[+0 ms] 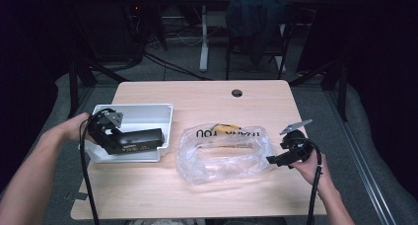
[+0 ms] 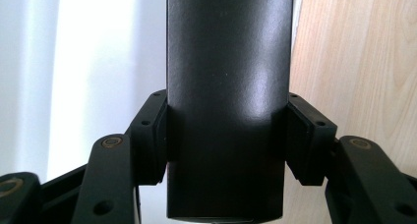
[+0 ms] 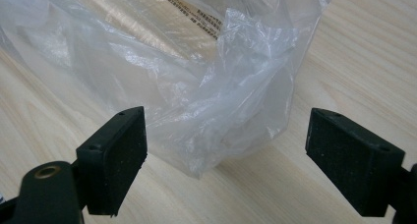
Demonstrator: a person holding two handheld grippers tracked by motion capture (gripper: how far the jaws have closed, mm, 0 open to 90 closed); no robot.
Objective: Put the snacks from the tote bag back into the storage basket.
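long matte black box (image 2: pixel 226 101) cut off at the top and bottom edges of the left gripper view, its ends unseen, crumpled clear plastic bag (image 3: pixel 196 76) running off the upper left of the right gripper view, printed lettering on it too small to read, small yellow object (image 1: pixel 224 128) inside the bag near the centre of the high view too small to identify

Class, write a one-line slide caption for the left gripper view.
Left gripper clamps a long matte black box between its fingers above a white plastic bin.
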